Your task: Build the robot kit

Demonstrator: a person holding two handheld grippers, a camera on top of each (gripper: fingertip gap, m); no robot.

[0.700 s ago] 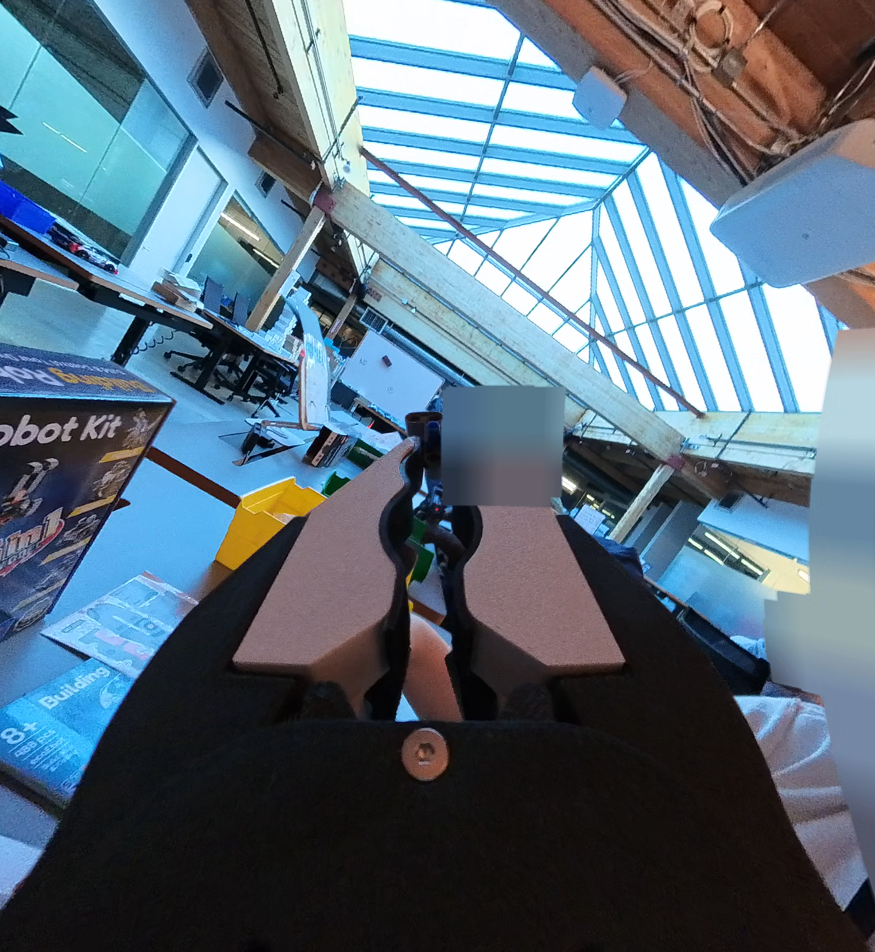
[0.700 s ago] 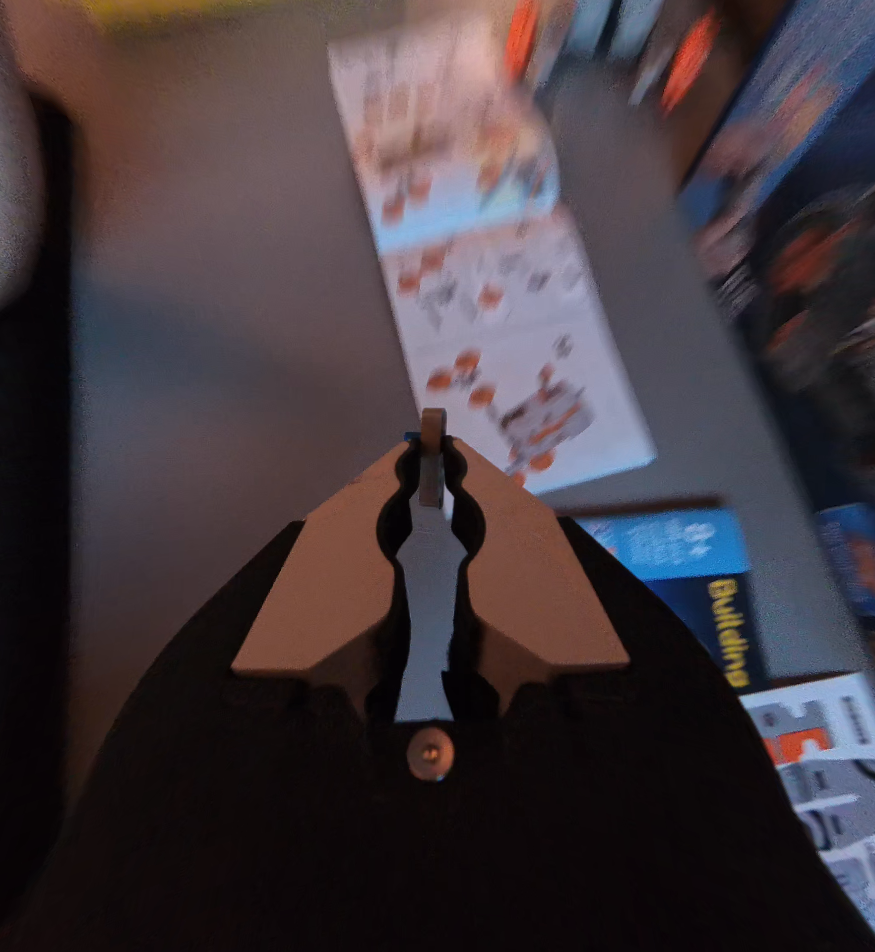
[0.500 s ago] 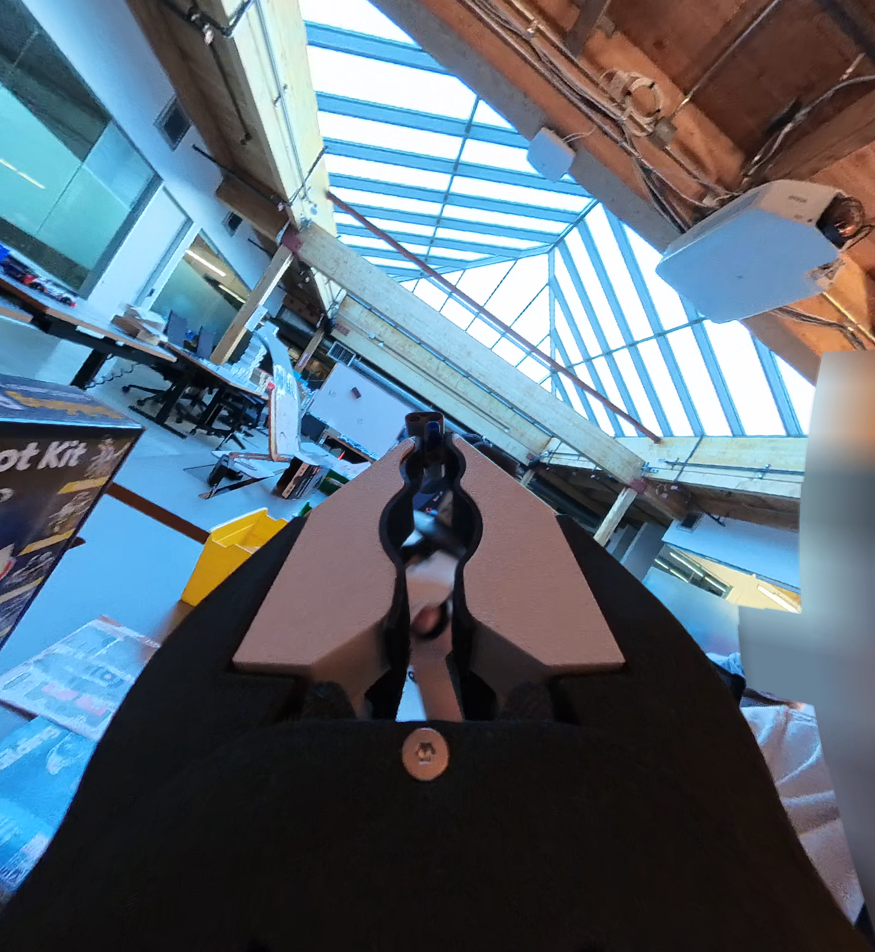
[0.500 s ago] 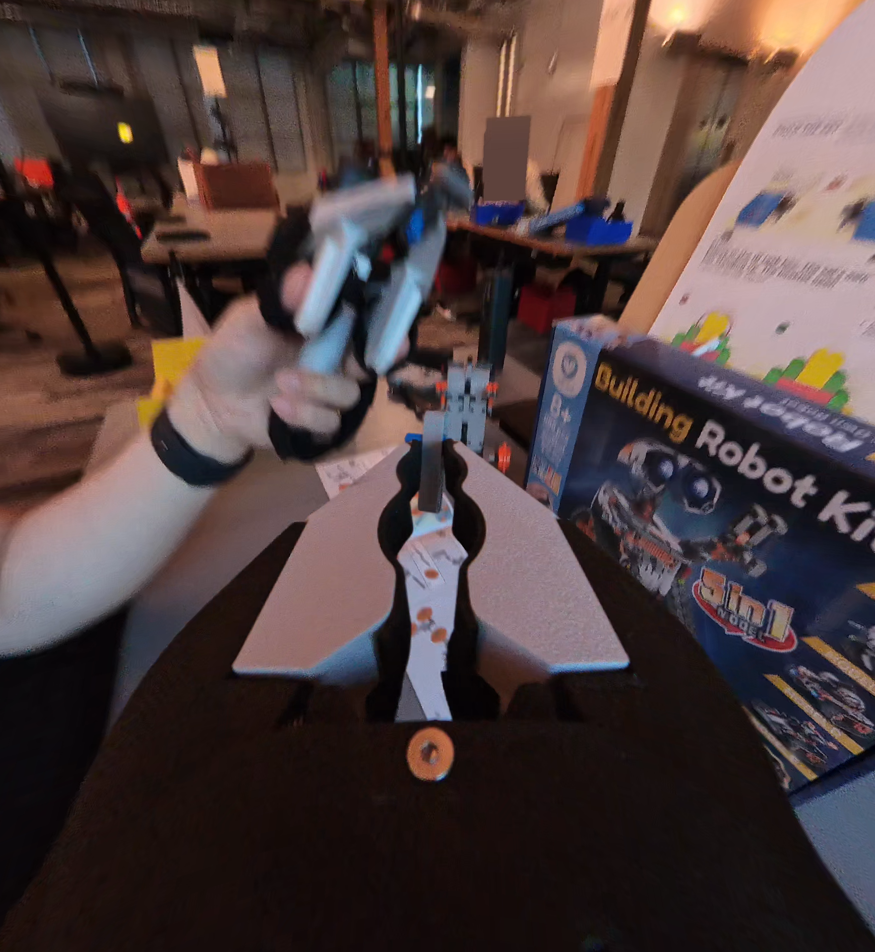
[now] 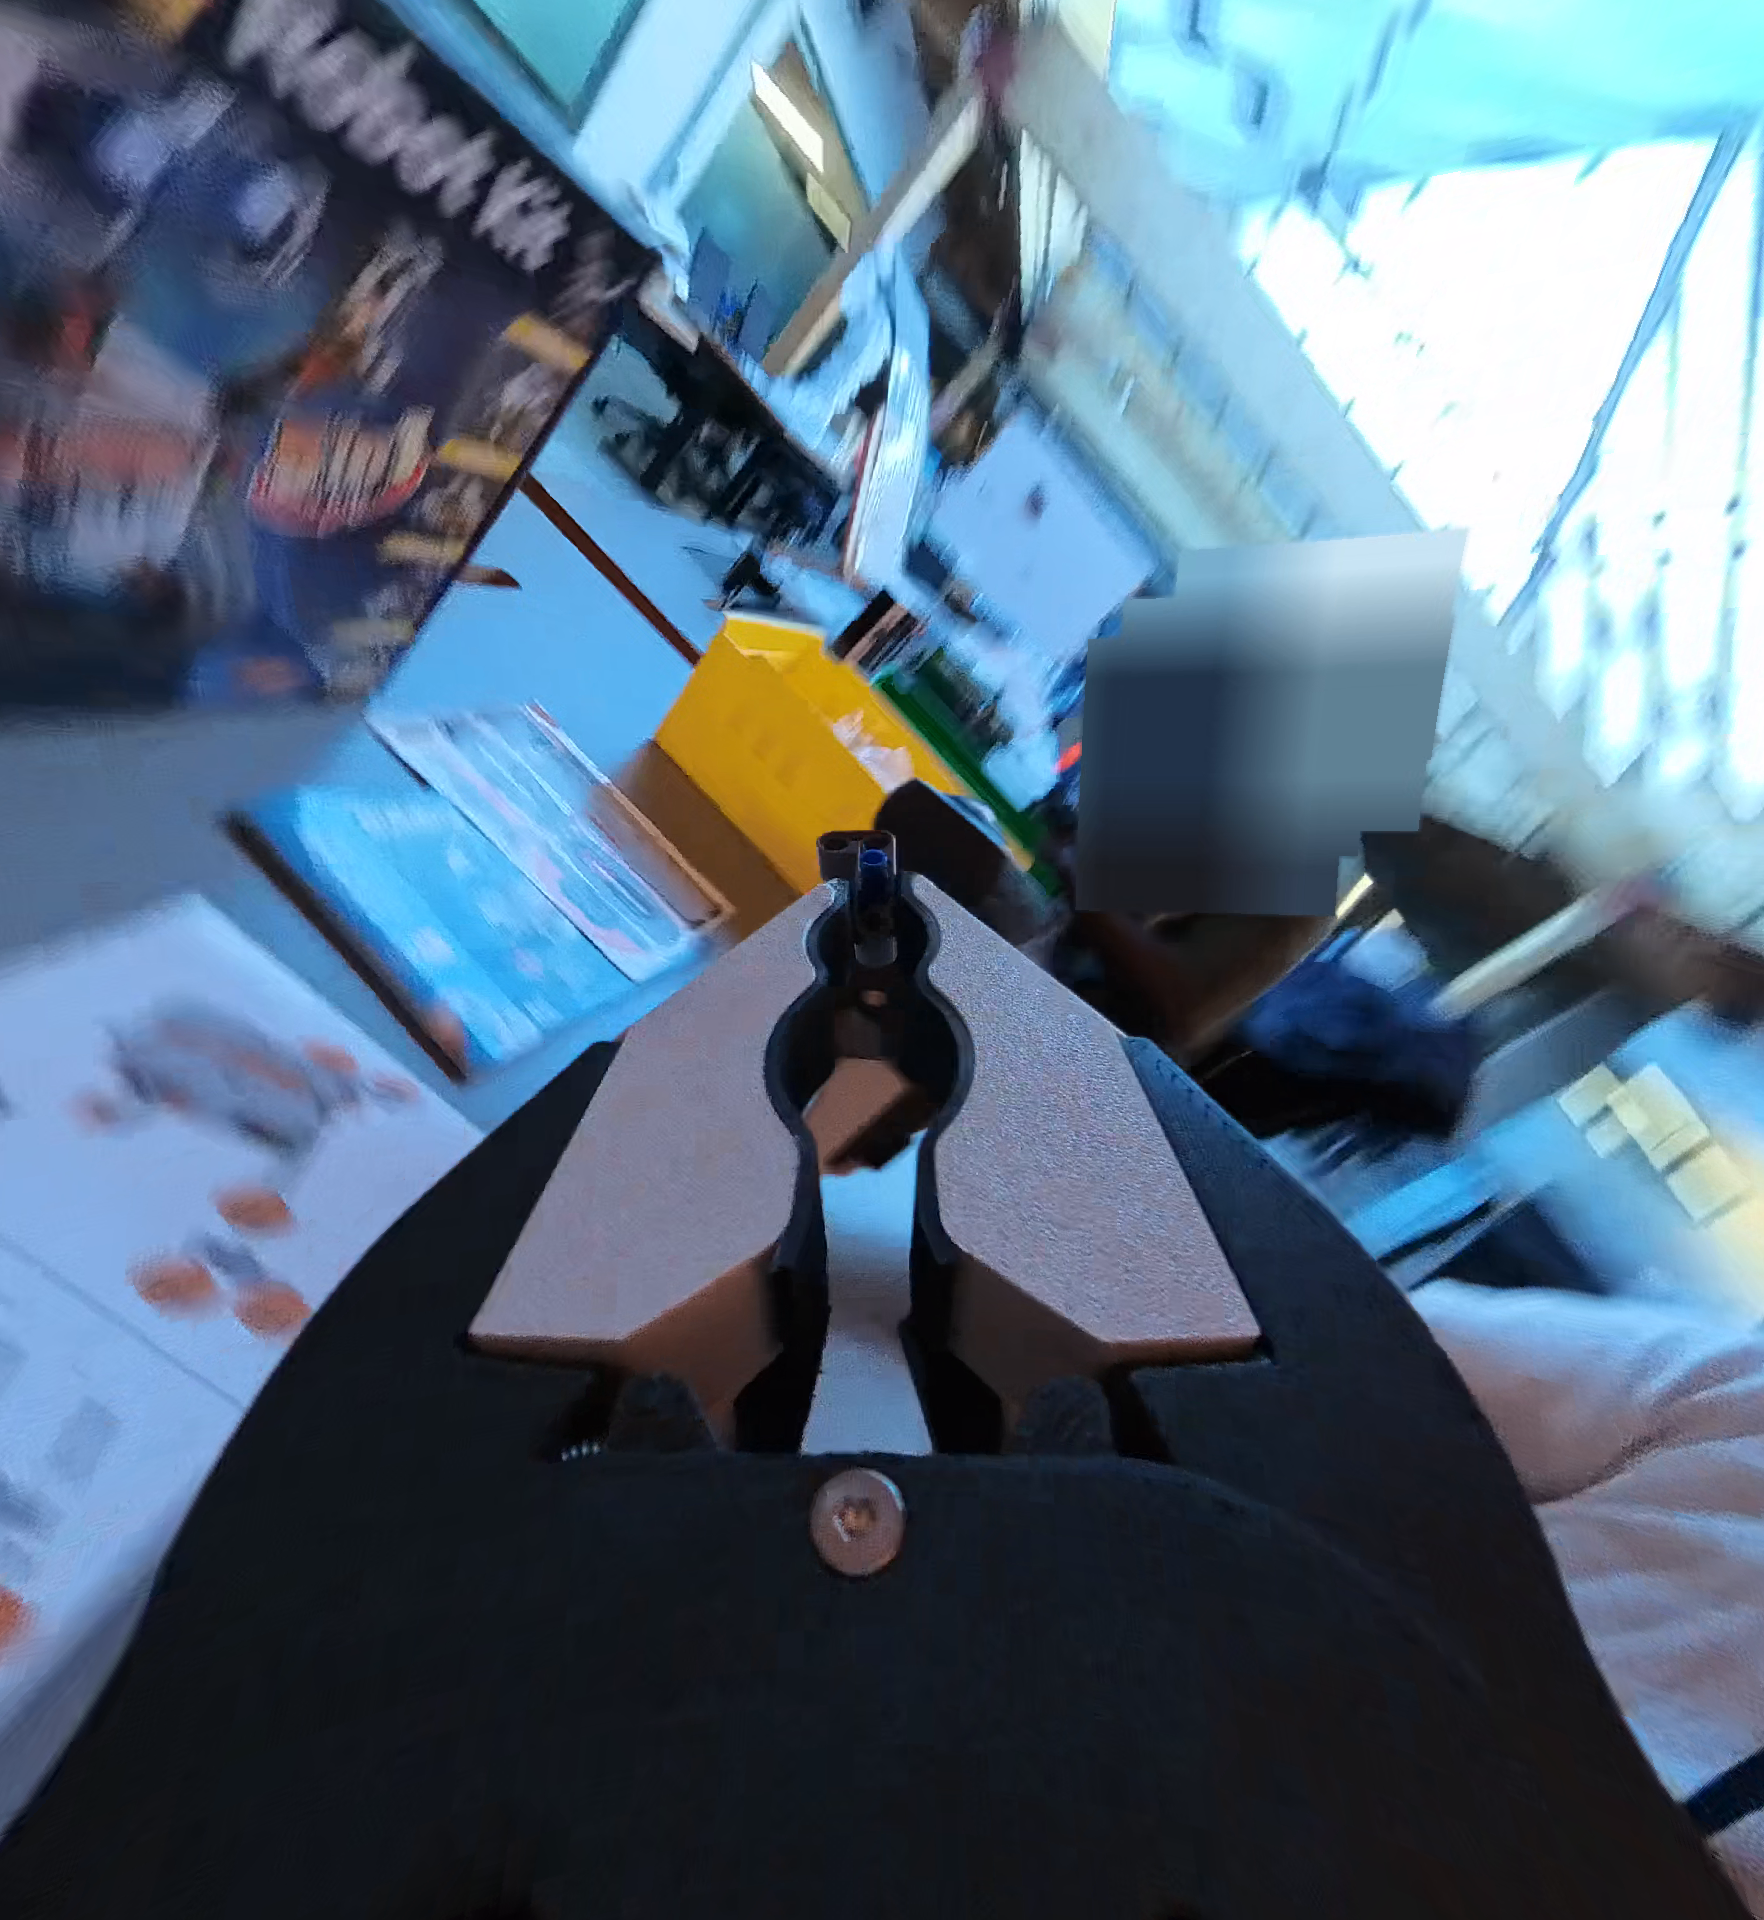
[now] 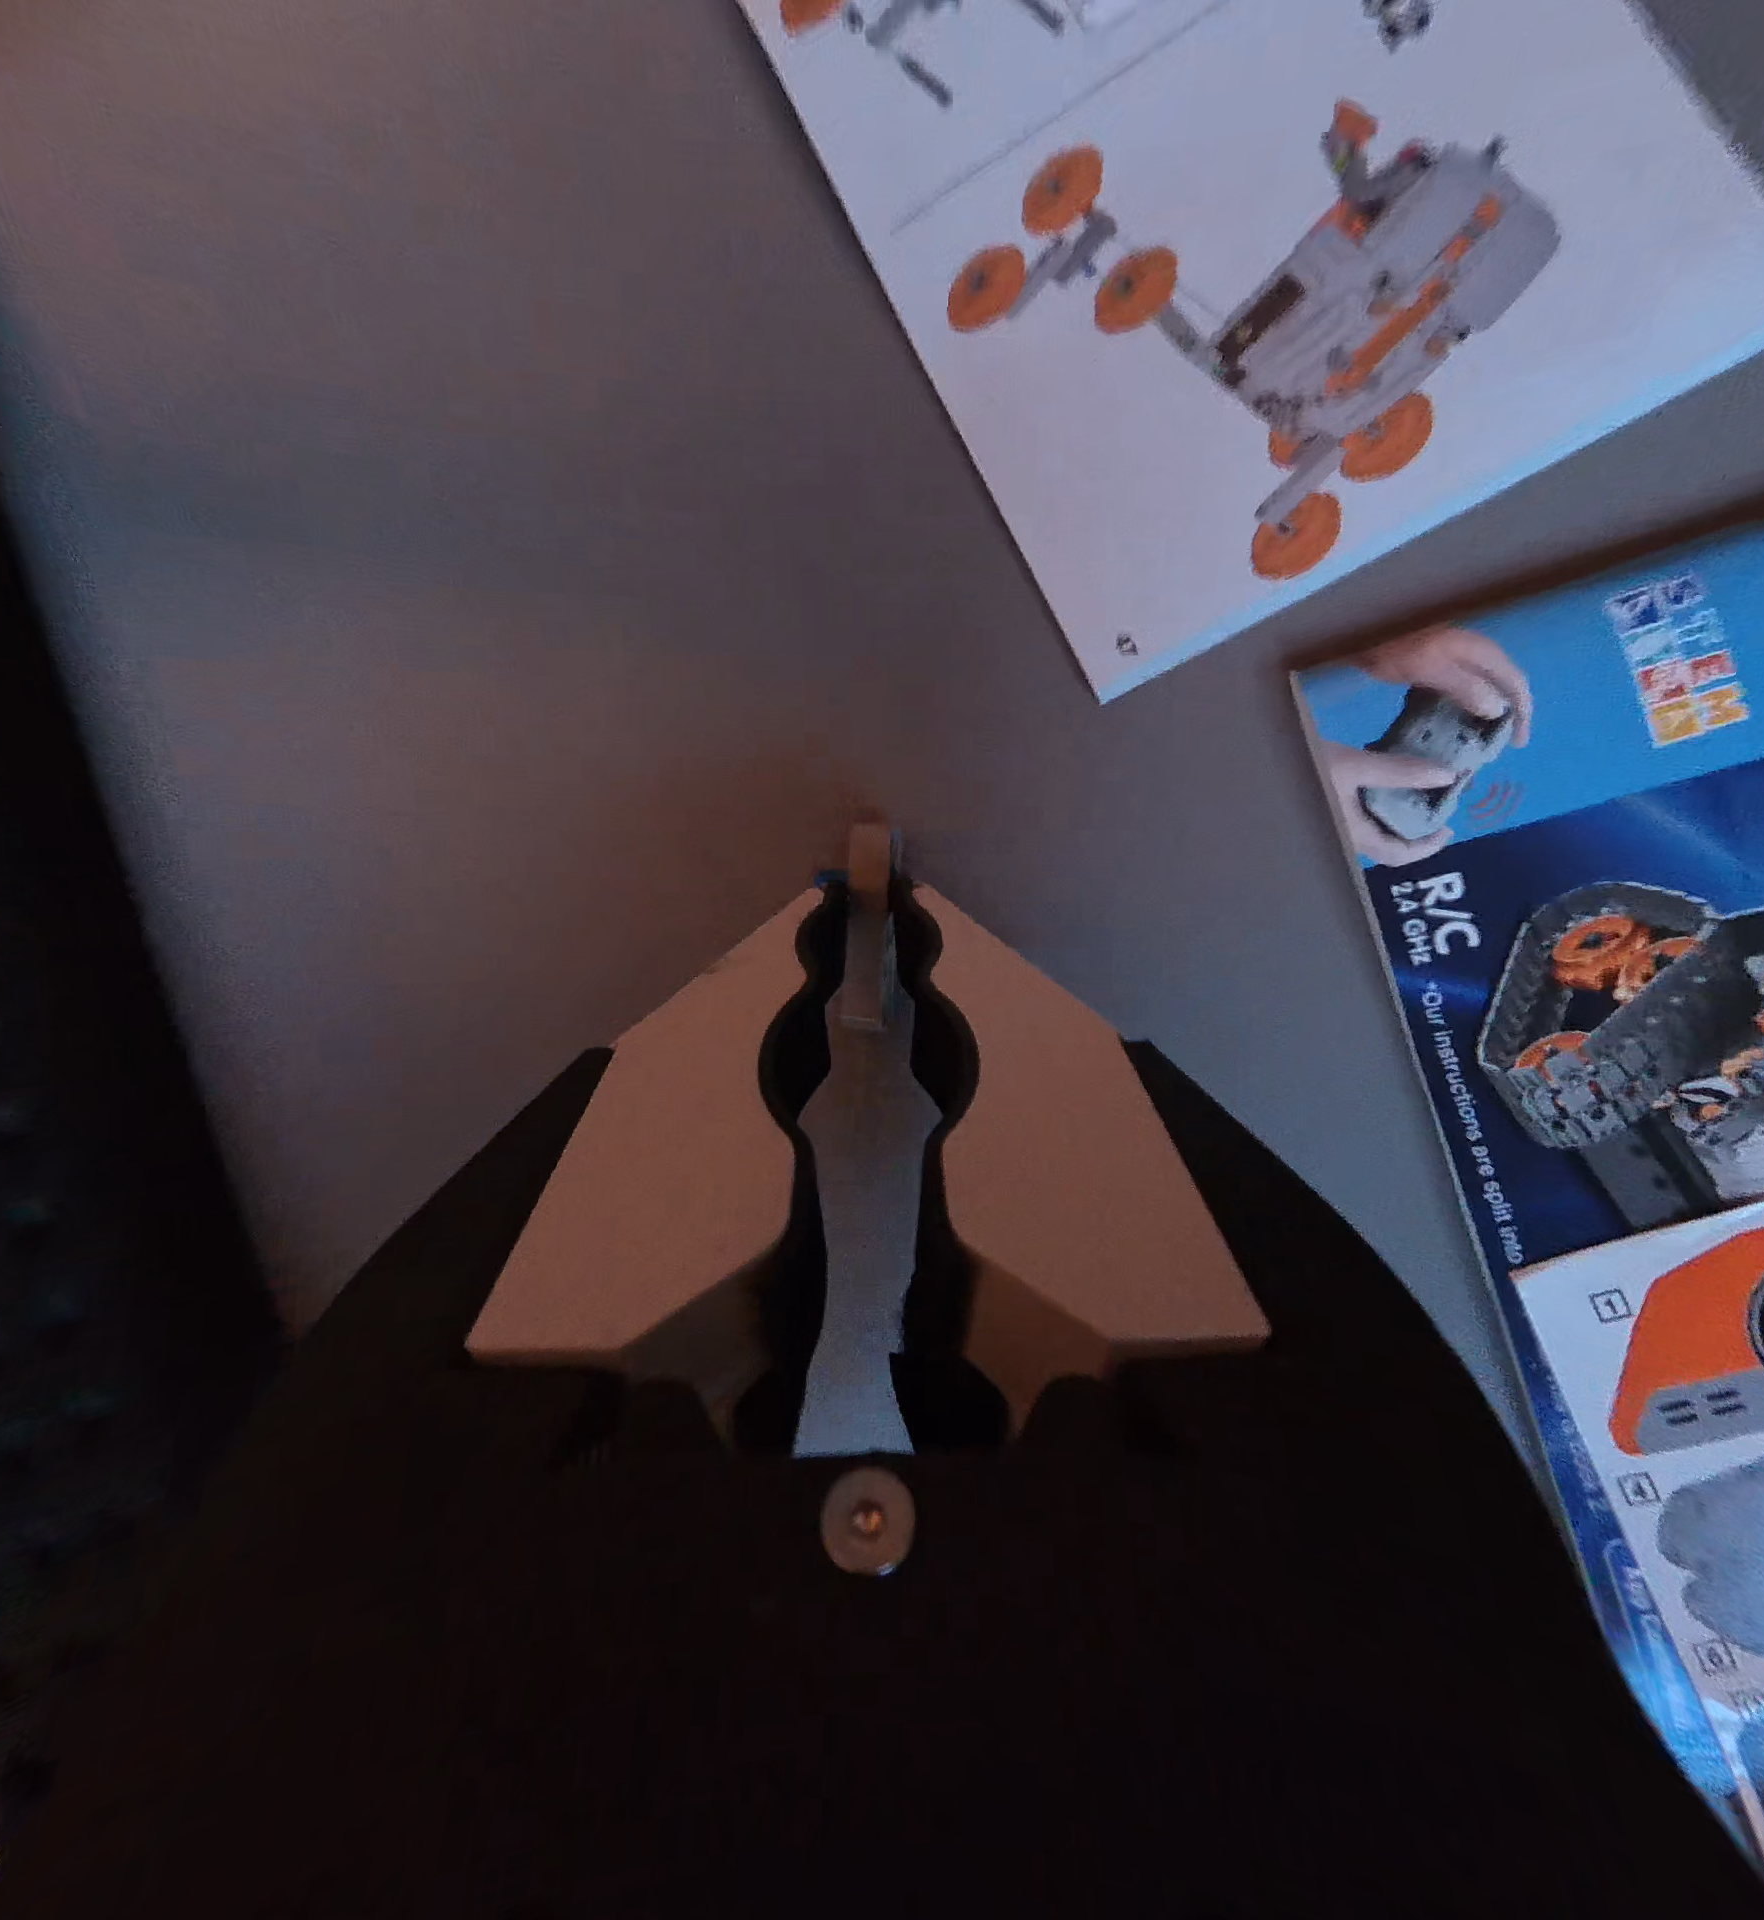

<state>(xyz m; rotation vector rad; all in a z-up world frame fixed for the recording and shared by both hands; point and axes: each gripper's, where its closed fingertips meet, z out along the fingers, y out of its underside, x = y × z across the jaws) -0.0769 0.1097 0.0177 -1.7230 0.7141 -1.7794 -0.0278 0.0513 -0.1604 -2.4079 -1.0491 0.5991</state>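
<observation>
My left gripper (image 5: 860, 896) is shut on a small black building piece with a blue pin (image 5: 862, 868) that sticks out past the fingertips. The left wrist view is blurred and tilted. My right gripper (image 6: 862, 896) is shut on a thin grey flat beam (image 6: 865, 935), edge-on, with a bit of blue beside it. It points down at the grey table (image 6: 442, 468), with the beam's tip close above the surface. Whether the tip touches the table cannot be told.
A white instruction sheet with orange-wheeled models (image 6: 1273, 260) and a blue booklet (image 6: 1605, 935) lie right of the right gripper. In the left wrist view a dark kit box (image 5: 234, 312), a yellow bin (image 5: 784, 748), leaflets (image 5: 130, 1195) and a person's light sleeve (image 5: 1636, 1507) show.
The right gripper swung from facing out across the room to pointing down at the table. The left gripper tipped down from the ceiling and rolled, and its view is now blurred. Both still grip their pieces.
</observation>
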